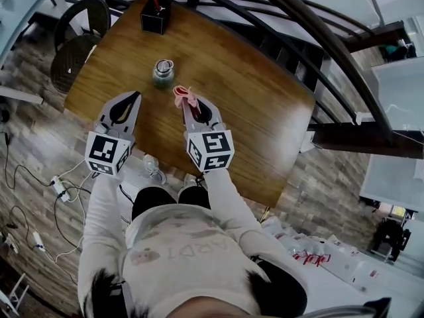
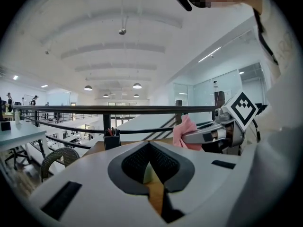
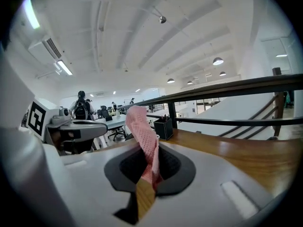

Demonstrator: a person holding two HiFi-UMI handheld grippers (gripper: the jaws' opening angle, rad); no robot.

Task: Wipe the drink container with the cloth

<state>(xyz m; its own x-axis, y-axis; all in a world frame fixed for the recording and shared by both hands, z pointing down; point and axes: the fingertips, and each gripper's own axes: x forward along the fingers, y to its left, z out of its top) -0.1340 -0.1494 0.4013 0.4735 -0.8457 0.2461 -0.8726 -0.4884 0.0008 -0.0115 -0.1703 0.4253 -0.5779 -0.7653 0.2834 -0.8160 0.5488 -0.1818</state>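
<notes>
Head view: a person leans over a wooden table (image 1: 265, 111), a gripper in each hand, with the drink container (image 1: 163, 73) upright on the boards just ahead of both tools and touching neither. The right gripper (image 1: 187, 105) has its jaws clamped on a pink cloth (image 1: 185, 97), which bunches out past the tips and sits near the container but clear of it. The left gripper (image 1: 137, 95) points at the table to the container's left, tips drawn together with nothing pinched.

The right gripper view confirms the grip: the cloth rises from between the closed pads in a tall dotted fold and hides whatever is straight ahead. Only this view shows people (image 3: 81, 109) at far desks. The left gripper view shows the closed, bare pads, the other tool's marker cube (image 2: 242, 109) from the side, and a woven chair (image 2: 59, 159) beyond the table. A black pen holder (image 1: 153, 20) at the far edge, by the railing (image 1: 318, 25), appears in all three
</notes>
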